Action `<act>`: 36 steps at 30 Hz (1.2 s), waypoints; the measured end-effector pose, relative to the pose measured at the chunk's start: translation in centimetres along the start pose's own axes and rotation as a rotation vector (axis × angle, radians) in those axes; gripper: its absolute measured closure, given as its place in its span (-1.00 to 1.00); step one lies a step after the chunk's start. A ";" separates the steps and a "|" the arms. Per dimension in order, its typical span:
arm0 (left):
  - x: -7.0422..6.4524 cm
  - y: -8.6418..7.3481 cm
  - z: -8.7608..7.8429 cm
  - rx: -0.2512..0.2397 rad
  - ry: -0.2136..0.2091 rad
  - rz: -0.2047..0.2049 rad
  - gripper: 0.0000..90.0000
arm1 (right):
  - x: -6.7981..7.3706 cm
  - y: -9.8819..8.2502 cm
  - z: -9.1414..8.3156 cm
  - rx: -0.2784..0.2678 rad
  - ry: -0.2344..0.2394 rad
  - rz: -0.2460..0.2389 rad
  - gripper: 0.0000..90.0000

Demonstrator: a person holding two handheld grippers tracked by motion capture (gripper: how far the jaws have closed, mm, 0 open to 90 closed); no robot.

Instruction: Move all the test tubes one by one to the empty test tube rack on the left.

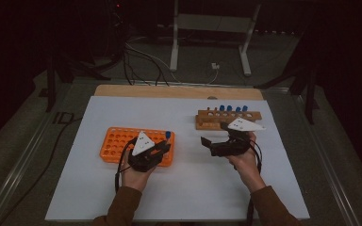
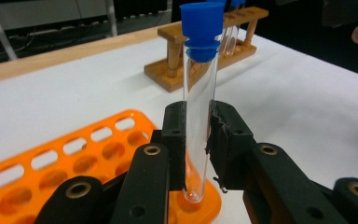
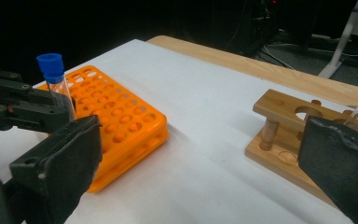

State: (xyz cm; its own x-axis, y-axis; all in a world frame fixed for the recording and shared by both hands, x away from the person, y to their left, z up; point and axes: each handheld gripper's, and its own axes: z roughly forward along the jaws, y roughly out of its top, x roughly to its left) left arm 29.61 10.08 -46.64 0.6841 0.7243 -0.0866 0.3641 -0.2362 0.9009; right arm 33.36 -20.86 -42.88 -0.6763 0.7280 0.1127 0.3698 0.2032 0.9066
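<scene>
My left gripper (image 1: 166,147) is shut on a clear test tube (image 2: 199,93) with a blue cap (image 1: 168,135), its pads (image 2: 176,135) pressing the glass on both sides. The tube stands upright, its rounded bottom at a corner hole of the orange rack (image 1: 115,141); how deep it sits I cannot tell. My right gripper (image 1: 215,135) is open with nothing between its jaws, hovering between the orange rack (image 3: 116,116) and the wooden rack (image 1: 207,123). In the right gripper view the held tube (image 3: 56,79) shows at far left.
The wooden rack (image 3: 279,121) holds several blue-capped tubes (image 1: 229,108) along its back. A white sheet (image 1: 184,188) covers the table, with a strip of bare wood (image 1: 179,91) at its far edge. Stand legs and cables (image 1: 174,47) lie on the floor beyond.
</scene>
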 end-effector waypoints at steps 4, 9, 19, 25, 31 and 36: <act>0.2 -0.8 0.0 0.021 0.000 -0.009 0.71 | 0.1 -0.2 -0.1 -0.002 0.006 0.005 -0.99; 0.3 -1.3 0.3 0.062 0.003 0.010 0.71 | 0.1 -0.4 -0.1 -0.002 0.009 0.005 -0.99; -0.2 -1.6 1.1 0.146 0.013 0.053 0.73 | 0.0 -0.7 -0.1 0.006 0.012 0.007 -0.99; -0.4 -1.8 1.4 0.191 0.026 0.075 0.73 | 0.1 -0.9 0.0 0.012 0.012 0.008 -0.99; -0.5 -1.8 1.4 0.195 0.030 0.084 0.72 | 0.0 -1.2 0.1 0.021 0.001 0.007 -0.99; -0.3 -1.8 1.3 0.185 0.026 0.059 0.44 | -0.2 -1.2 0.1 0.019 -0.012 0.007 -0.99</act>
State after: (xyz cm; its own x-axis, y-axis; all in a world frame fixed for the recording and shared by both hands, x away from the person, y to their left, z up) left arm 29.53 9.46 -48.77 0.6922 0.7213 -0.0225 0.4351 -0.3923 0.8104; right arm 33.12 -21.22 -44.02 -0.6656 0.7375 0.1143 0.3869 0.2101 0.8979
